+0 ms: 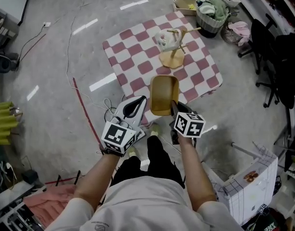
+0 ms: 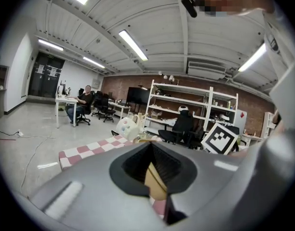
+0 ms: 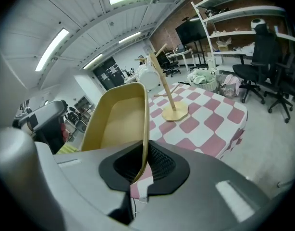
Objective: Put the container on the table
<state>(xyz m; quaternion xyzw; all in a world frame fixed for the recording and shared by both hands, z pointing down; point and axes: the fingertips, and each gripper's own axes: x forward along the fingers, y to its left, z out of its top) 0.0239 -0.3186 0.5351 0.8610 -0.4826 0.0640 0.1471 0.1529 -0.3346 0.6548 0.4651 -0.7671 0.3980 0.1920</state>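
A tan, tray-like container (image 1: 164, 93) hangs in the air just in front of the near edge of the low table with a red-and-white checked cloth (image 1: 133, 52). My right gripper (image 1: 172, 107) is shut on its near rim. In the right gripper view the thin rim sits pinched between the jaws (image 3: 140, 170), and the container (image 3: 116, 121) rises tilted above them, with the table (image 3: 210, 124) beyond. My left gripper (image 1: 140, 102) is close to the container's left side, holding nothing, its jaws together. In the left gripper view the container (image 2: 156, 182) shows past the jaws (image 2: 152, 170).
A wooden stand (image 1: 172, 57) with a white cup-like thing hanging on it occupies the table's far middle. A basket of cloths (image 1: 211, 13) sits beyond the table. Office chairs (image 1: 272, 47) are at the right, cables (image 1: 70, 47) on the floor at the left, and a white rack (image 1: 248, 182) at the lower right.
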